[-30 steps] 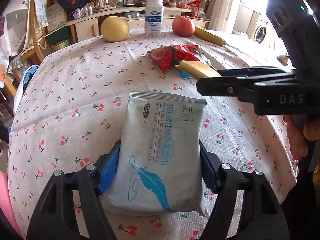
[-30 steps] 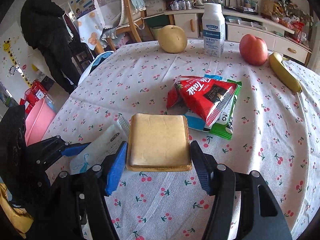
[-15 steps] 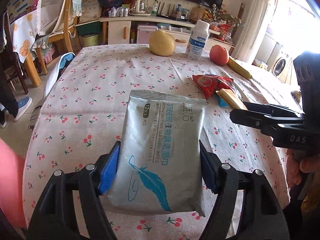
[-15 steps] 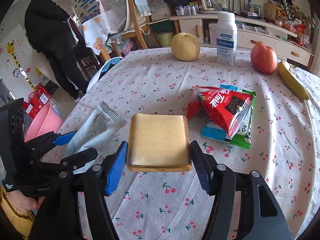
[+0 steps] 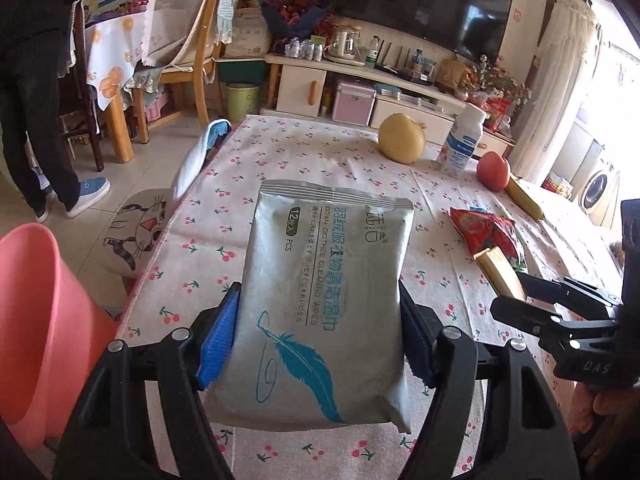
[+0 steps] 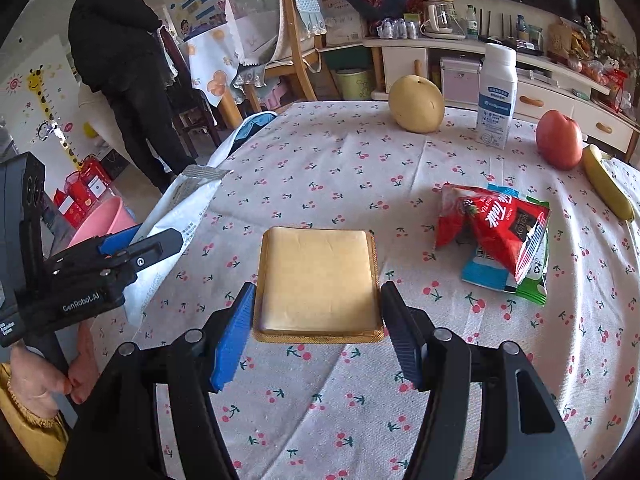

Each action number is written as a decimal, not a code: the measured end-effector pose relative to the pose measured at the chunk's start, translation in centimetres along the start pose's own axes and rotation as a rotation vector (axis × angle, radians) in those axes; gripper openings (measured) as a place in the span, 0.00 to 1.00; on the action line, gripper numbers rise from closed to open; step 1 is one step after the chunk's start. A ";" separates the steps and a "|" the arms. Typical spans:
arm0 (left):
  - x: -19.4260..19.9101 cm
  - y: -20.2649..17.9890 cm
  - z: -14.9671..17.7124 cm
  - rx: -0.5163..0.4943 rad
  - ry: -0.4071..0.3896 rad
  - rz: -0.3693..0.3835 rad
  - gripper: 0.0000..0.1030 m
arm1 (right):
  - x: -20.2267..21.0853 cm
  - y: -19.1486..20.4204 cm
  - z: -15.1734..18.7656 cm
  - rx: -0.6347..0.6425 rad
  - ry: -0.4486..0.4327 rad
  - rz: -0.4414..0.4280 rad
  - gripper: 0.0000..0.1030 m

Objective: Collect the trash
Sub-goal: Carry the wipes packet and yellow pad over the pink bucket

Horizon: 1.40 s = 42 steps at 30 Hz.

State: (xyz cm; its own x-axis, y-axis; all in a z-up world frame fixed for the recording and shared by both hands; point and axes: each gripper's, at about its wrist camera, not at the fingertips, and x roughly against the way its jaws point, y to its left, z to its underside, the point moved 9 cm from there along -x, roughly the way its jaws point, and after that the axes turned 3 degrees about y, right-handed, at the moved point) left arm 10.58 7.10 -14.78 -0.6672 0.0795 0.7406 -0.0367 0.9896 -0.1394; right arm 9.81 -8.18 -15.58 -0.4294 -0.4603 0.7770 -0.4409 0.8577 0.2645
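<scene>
My left gripper (image 5: 318,332) is shut on a grey wet-wipes pack (image 5: 324,296) with a blue feather print, held above the table's left edge; the pack also shows in the right wrist view (image 6: 176,224). My right gripper (image 6: 316,320) is shut on a flat tan and gold packet (image 6: 318,280), held above the cherry-print tablecloth (image 6: 340,168). The packet shows edge-on in the left wrist view (image 5: 500,272). A red snack wrapper (image 6: 496,232) lies on blue and green wrappers (image 6: 528,280) on the table.
A pink bin (image 5: 36,320) stands on the floor left of the table. A pear (image 6: 416,104), a white bottle (image 6: 496,96), an apple (image 6: 558,140) and a banana (image 6: 608,188) sit at the table's far side. A person (image 6: 120,60) stands by chairs at the left.
Both grippers have pulled back toward the table's left edge with their loads. The left gripper has swung left, bringing the pink bin into its view.
</scene>
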 end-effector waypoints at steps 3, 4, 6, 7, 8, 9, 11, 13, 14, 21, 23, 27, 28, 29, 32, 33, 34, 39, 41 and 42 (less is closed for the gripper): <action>0.7 1.2 -0.5 0.015 -0.026 -0.040 0.70 | -0.1 0.8 -0.1 0.001 -0.003 -0.007 0.62; 0.9 1.6 -0.7 0.024 -0.034 -0.048 0.70 | -0.1 1.0 -0.1 0.004 -0.004 -0.007 0.62; 1.3 2.4 -1.0 0.041 -0.049 -0.062 0.70 | -0.2 1.5 -0.2 0.010 -0.005 -0.002 0.62; 1.5 2.8 -1.1 0.047 -0.056 -0.073 0.70 | -0.3 1.8 -0.2 0.010 -0.003 -0.003 0.62; 1.7 3.3 -1.3 0.053 -0.064 -0.086 0.70 | -0.4 2.1 -0.2 0.008 -0.002 -0.005 0.62; 1.9 3.7 -1.4 0.062 -0.071 -0.094 0.70 | -0.5 2.3 -0.2 0.005 -0.001 -0.008 0.62; 2.3 4.6 -1.6 0.084 -0.081 -0.106 0.70 | -0.7 3.0 -0.3 0.013 0.000 -0.012 0.62; 2.7 5.5 -1.8 0.100 -0.090 -0.120 0.70 | -0.9 3.8 -0.3 0.028 0.001 -0.009 0.62; 2.9 5.9 -1.9 0.111 -0.094 -0.125 0.70 | -1.0 4.2 -0.3 0.032 0.003 -0.011 0.62; 4.3 9.1 -2.4 0.177 -0.134 -0.173 0.70 | -1.9 7.5 -0.4 0.072 0.013 -0.022 0.62; 4.7 10.1 -2.5 0.197 -0.144 -0.191 0.70 | -2.2 8.6 -0.5 0.086 0.014 -0.026 0.62; 5.3 12.0 -2.4 0.250 -0.156 -0.201 0.70 | -2.8 10.8 -0.9 0.120 0.017 -0.038 0.62; 5.5 12.5 -2.4 0.263 -0.158 -0.205 0.70 | -2.9 11.4 -1.0 0.128 0.017 -0.041 0.62; 5.7 13.0 -2.4 0.278 -0.161 -0.208 0.70 | -3.1 12.0 -1.2 0.136 0.016 -0.045 0.62; 6.3 14.8 -2.4 0.322 -0.175 -0.225 0.70 | -3.5 13.9 -1.8 0.153 0.011 -0.061 0.62; 6.5 15.4 -2.3 0.335 -0.179 -0.233 0.70 | -3.7 14.6 -2.0 0.160 0.010 -0.068 0.62; 6.8 16.1 -2.4 0.349 -0.183 -0.241 0.70 | -3.9 15.3 -2.2 0.168 0.009 -0.075 0.62; 8.2 19.7 -2.0 0.434 -0.208 -0.291 0.70 | -5.1 19.5 -3.1 0.222 0.010 -0.109 0.62; 8.9 21.4 -1.7 0.475 -0.217 -0.316 0.70 | -5.5 21.2 -3.5 0.246 0.010 -0.122 0.62; 9.3 22.4 -1.5 0.504 -0.224 -0.324 0.70 | -5.7 22.0 -3.7 0.256 0.010 -0.129 0.62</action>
State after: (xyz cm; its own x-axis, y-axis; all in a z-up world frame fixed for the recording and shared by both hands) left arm 4.68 30.20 -10.01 -0.7006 -0.2956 0.6494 -0.5719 0.7769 -0.2633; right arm 5.49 14.17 -12.07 -0.3496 -0.5587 0.7521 -0.6766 0.7059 0.2098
